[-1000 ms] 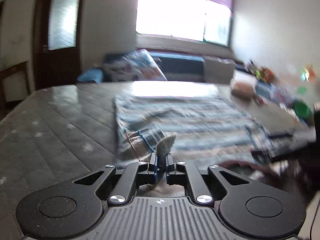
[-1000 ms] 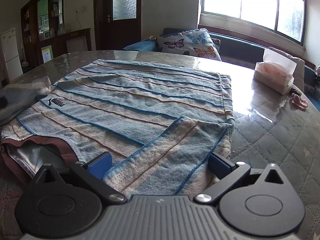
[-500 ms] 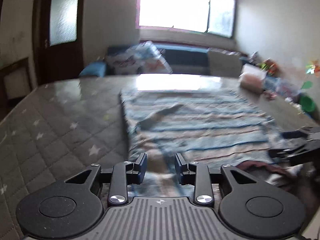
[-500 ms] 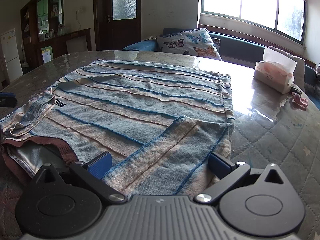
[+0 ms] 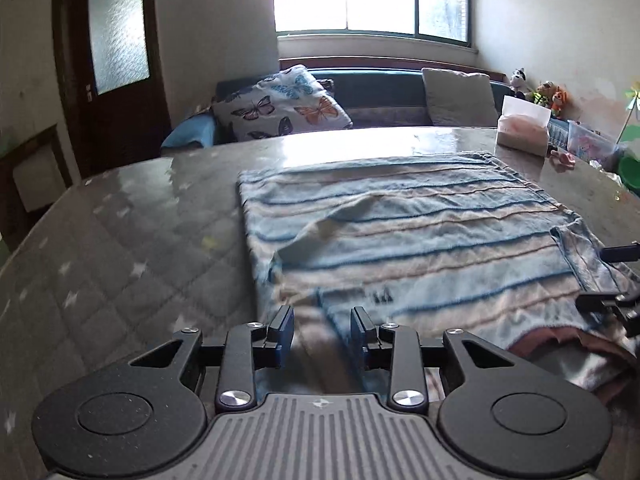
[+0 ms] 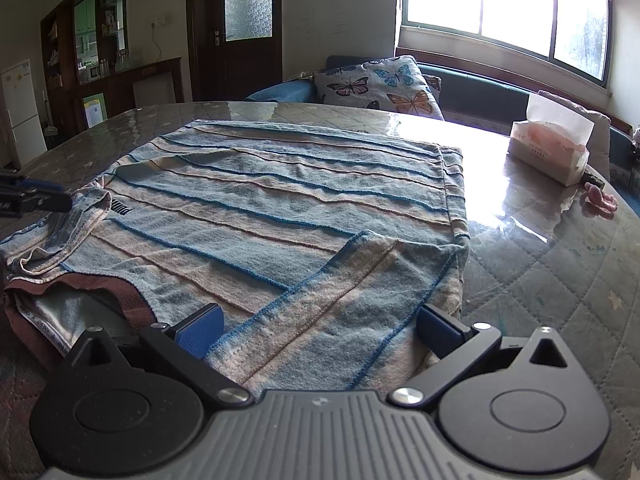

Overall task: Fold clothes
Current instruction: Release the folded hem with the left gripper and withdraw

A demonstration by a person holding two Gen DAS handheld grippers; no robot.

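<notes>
The striped T-shirt (image 6: 280, 216) is lying flat on the quilted table (image 6: 560, 280), sleeves folded in; a tissue box (image 6: 550, 148) is sitting well apart beside it; PUMA lettering is showing near the collar; the left gripper (image 5: 321, 330) is hovering part-spread over the sleeve; the right gripper (image 6: 320, 326) is gaping wide, pinching nothing.

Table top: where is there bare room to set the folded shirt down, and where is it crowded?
Bare quilted table lies left of the striped shirt in the left wrist view, out to the rim. A glossy strip is free between the shirt's right edge and the tissue pack. Crowded: the far right corner with the tissue pack and a small pink item.
</notes>
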